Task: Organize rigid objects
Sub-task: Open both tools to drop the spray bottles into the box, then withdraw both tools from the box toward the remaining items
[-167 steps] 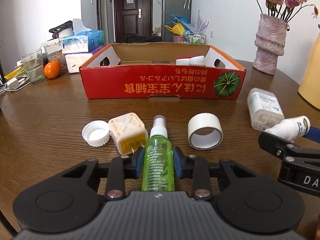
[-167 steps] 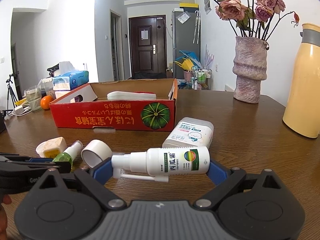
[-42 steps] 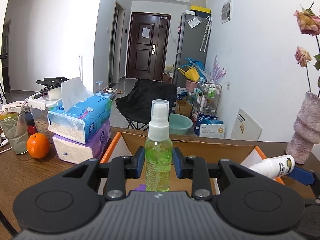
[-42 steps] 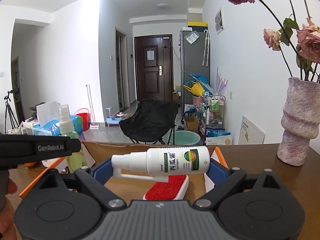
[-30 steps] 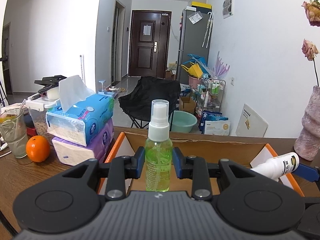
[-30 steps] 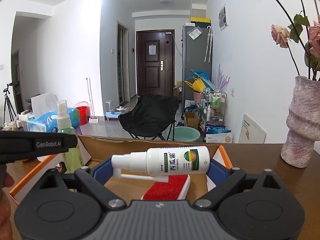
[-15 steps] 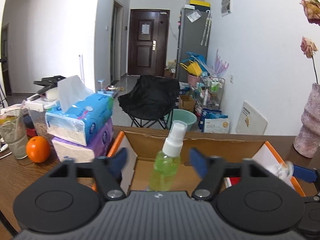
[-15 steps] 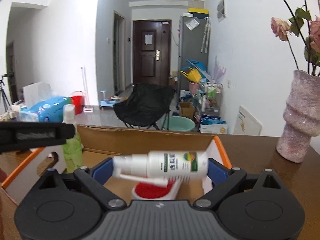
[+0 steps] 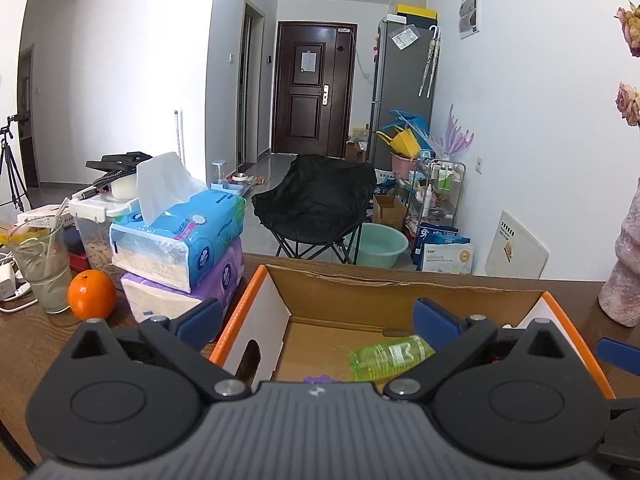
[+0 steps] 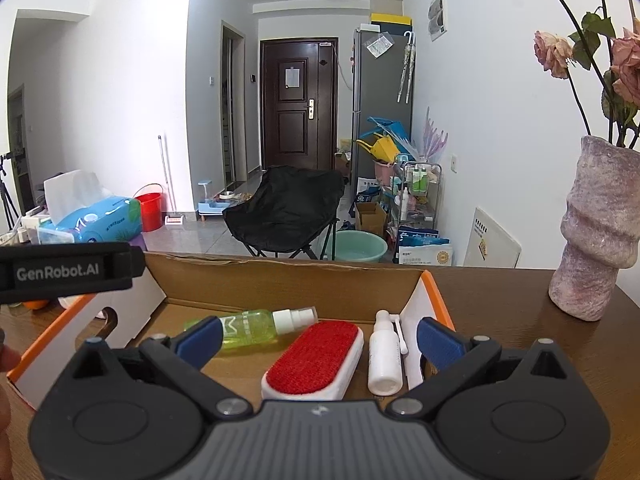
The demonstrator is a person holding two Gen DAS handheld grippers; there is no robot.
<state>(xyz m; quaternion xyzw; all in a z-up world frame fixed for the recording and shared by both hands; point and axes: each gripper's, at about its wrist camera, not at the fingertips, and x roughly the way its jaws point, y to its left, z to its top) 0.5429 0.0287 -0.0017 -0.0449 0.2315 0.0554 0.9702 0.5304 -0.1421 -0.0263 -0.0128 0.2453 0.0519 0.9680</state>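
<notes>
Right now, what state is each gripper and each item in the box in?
left gripper: open, empty, above the box
right gripper: open, empty
green spray bottle: lying on its side in the box
white spray bottle: lying flat in the box
red lint brush: lying bristles up between the bottles
cardboard box: open-topped

Black claw (image 9: 316, 320), blue pads (image 9: 434, 316), silver screws.

Your cardboard box (image 10: 280, 280) is plain brown inside, with orange rims and white end flaps. In it you see a translucent green spray bottle (image 10: 248, 330) with a white nozzle, a red-faced white brush (image 10: 314, 358) and a white spray bottle (image 10: 385, 354). The tabletop (image 10: 520, 320) is dark wood-grain brown.
</notes>
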